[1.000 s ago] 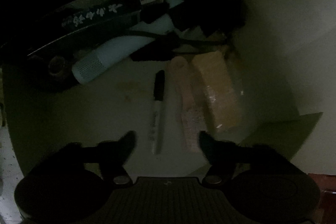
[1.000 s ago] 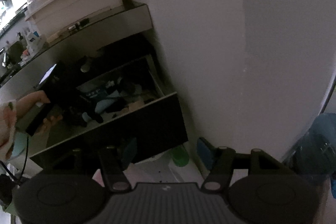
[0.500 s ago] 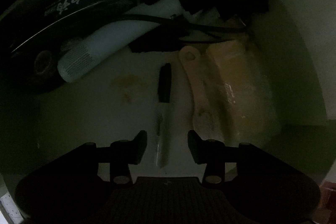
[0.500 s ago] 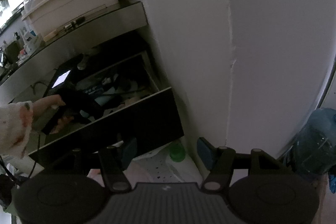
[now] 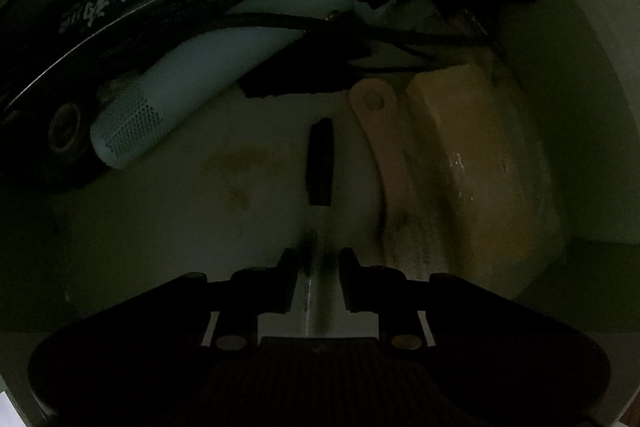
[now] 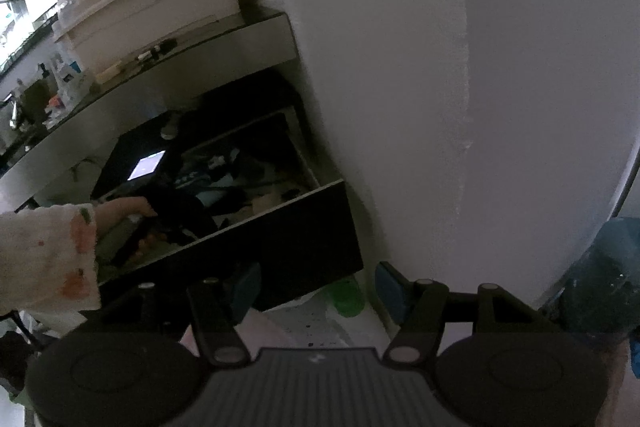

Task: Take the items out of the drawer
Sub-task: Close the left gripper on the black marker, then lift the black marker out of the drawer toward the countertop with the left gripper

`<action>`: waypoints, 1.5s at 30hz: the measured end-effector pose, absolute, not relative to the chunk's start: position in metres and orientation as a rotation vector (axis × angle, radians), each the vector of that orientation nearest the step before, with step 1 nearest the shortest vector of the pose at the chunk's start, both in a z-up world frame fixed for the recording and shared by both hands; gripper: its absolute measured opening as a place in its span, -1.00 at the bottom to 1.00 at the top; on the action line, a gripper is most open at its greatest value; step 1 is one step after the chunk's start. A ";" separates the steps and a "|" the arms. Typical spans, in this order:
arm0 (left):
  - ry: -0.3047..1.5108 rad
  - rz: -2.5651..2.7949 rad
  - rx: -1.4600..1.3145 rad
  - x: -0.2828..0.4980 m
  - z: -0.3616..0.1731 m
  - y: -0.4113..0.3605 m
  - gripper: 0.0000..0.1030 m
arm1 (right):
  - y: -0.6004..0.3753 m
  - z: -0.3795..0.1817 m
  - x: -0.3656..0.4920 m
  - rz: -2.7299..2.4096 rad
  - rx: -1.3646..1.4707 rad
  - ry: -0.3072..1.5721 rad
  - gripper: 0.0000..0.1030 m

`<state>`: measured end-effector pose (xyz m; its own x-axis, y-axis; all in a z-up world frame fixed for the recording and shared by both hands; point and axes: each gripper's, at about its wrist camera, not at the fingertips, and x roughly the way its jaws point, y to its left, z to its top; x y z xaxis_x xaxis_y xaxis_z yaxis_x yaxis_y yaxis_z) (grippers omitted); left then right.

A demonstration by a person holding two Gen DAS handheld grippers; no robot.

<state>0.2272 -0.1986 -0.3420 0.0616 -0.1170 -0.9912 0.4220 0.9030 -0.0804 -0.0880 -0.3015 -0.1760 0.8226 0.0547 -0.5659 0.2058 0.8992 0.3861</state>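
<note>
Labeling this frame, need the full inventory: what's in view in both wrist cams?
marker: 1, white barrel, black cap, drawer floor, barrel between left fingers
cylindrical device: 1, pale blue, mesh end, drawer left
long box: 1, black, white script, behind device
cable: 1, black, across drawer back
flat packets: 2, pink and tan, right of marker
drawer: 1, black front, open, under counter
bin: 1, cream, on counter
sleeve: 1, white, floral, reaching into drawer
left gripper: closing around marker, contact unclear
right gripper: open, empty, outside drawer
</note>
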 end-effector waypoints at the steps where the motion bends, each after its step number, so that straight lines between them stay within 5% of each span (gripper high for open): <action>1: 1.450 -0.414 0.259 0.227 -0.342 -0.198 -0.60 | -0.301 -0.175 -0.087 -0.081 0.454 0.604 0.23; 3: 1.434 -0.410 0.270 0.226 -0.341 -0.197 -0.78 | -0.300 -0.175 -0.087 -0.076 0.454 0.603 0.23; 32: 1.345 -0.542 0.144 0.192 -0.238 -0.150 -0.79 | -0.287 -0.170 -0.078 -0.009 0.460 0.587 0.23; 45: 1.156 -0.664 0.209 0.136 -0.095 -0.118 -0.79 | -0.271 -0.142 -0.058 0.089 0.381 0.518 0.23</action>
<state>0.1364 -0.1177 -0.0947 0.2381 -0.3764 -0.8953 0.5838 0.7922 -0.1777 -0.0577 -0.2711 -0.1423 0.8666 0.1780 -0.4662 0.0128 0.9260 0.3773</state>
